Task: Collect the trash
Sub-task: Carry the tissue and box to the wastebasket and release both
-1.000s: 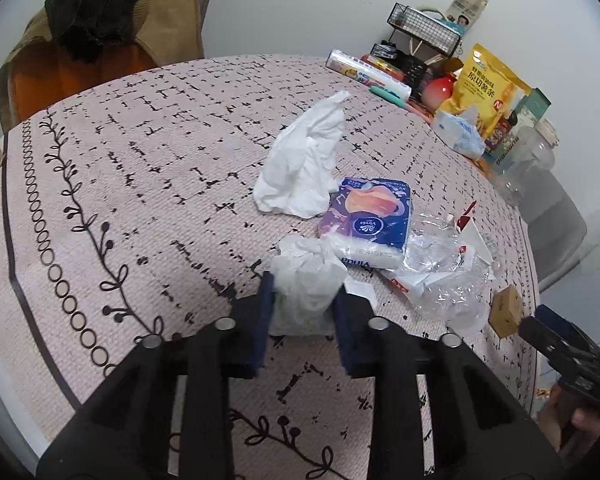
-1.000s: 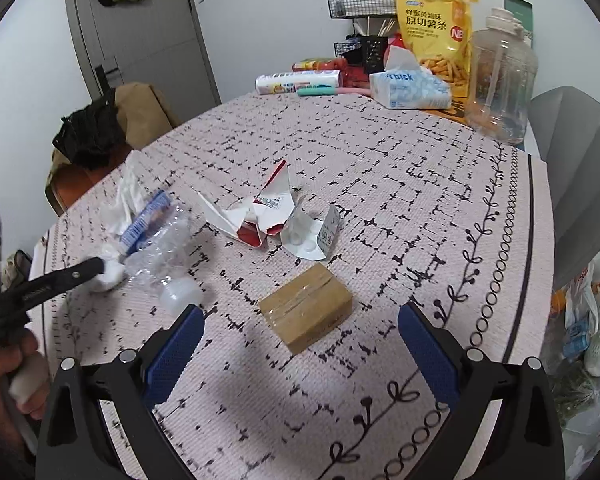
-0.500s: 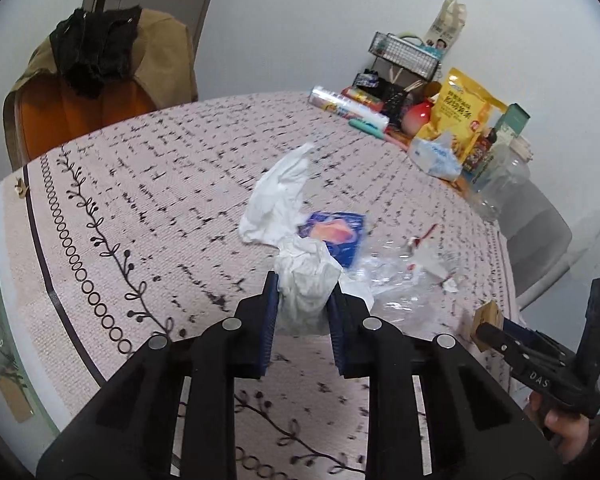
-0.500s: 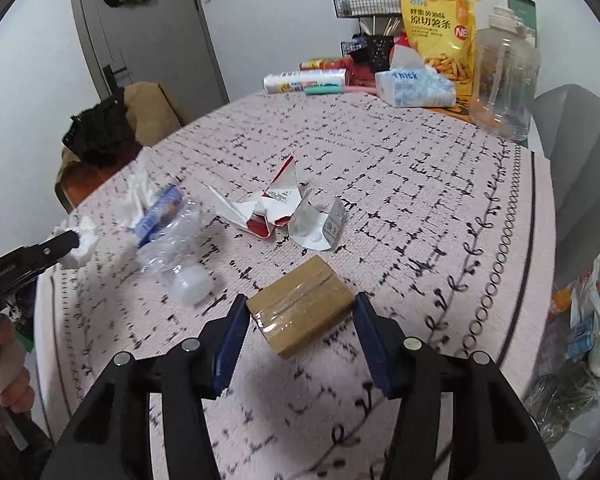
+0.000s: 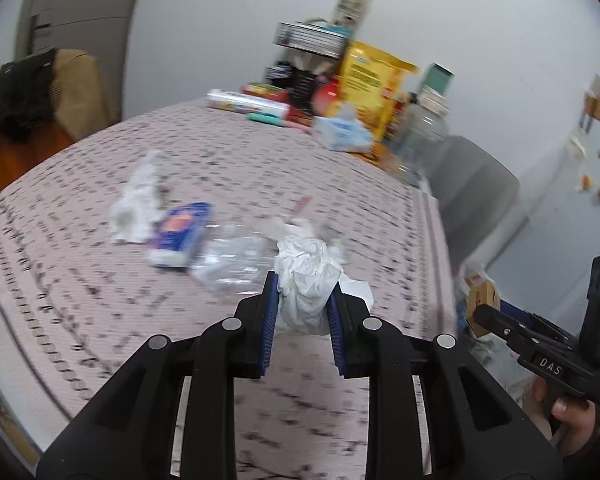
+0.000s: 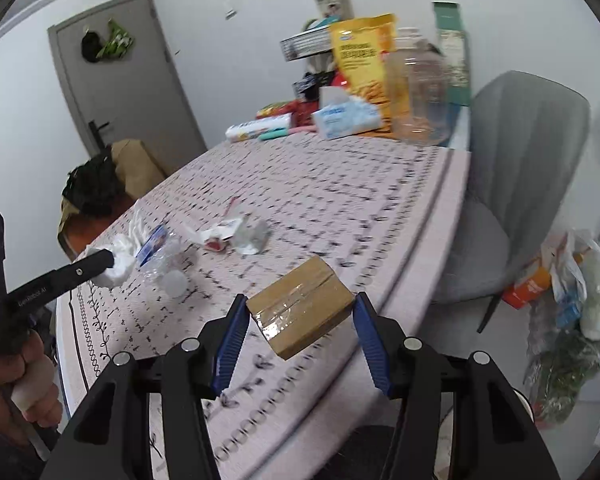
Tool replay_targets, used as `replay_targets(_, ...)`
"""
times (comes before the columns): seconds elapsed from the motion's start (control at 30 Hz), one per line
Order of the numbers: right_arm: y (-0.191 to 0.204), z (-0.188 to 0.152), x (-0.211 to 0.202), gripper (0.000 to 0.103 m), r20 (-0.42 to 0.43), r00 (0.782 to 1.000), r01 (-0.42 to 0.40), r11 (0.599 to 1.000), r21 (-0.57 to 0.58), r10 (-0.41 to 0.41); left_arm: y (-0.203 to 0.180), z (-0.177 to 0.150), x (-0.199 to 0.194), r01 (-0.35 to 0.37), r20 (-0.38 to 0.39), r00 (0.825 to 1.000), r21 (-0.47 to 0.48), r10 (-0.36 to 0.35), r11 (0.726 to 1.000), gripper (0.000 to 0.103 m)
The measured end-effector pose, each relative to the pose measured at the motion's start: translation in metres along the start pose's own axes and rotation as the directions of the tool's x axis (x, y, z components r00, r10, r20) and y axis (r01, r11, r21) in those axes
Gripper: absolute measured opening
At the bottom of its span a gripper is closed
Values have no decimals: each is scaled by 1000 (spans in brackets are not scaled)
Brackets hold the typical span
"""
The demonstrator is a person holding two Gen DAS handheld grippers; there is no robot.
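Trash collecting is only partly done at this moment. The left gripper [image 5: 302, 294] is squeezing a crumpled white tissue [image 5: 306, 276] between its nearly closed blue pads, and the tissue is hanging clear above the tabletop [image 5: 80, 280]. The right gripper [image 6: 300, 316] is standing about half open and is clamping a small brown cardboard box [image 6: 302, 312] by its two ends; the box is lifted off the tabletop and tilted, near the table edge. So two pieces are in hand, but neither is looking dropped anywhere yet. Several pieces are lying on the tabletop and are waiting: a second white tissue [image 5: 138, 204], a blue tissue packet [image 5: 180, 232] just beside it, a crushed clear plastic bottle [image 5: 232, 260], and torn red-and-white packaging [image 6: 220, 236] with a grey wrapper [image 6: 254, 236] near it. A full plastic bag [image 6: 568, 300] is sitting on the floor beside the grey chair [image 6: 528, 168]; I am judging this to be the likely place for the trash.
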State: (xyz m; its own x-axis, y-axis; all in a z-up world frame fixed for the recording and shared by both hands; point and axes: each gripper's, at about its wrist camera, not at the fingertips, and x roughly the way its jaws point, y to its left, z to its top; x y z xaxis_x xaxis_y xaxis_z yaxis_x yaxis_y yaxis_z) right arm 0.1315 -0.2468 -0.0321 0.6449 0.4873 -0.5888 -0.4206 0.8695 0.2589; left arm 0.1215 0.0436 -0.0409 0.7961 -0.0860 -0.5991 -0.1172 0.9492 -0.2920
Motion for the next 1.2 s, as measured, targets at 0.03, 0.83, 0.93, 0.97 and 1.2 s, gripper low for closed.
replay_targets(0.03,-7,-1,-5,53,5,1000,6,1000,11,-6,-11,0,3,14,-6,1000,15,-13,1000,24)
replay_targets(0.83,-224,-98,-64,55,-43,967,248,892,378,-251,-193,-49,84,209,-238,961,276,-144,938,24)
replay_targets(0.93,-237,-111,-60,62,-61,968,248,883,397,-244,-207,-54,91,219,-260,955,295,-142,930,24)
replay_targets(0.97,-240,-115,-58,66,-69,970,243,881,405,-235,-209,-55,92,221,-264,954,301,-142,928,24)
replay_targets(1.2,-259,-130,-64,78,-68,968,245,859,449,-240,-241,-66,104,248,-303,943,350,-142,903,24)
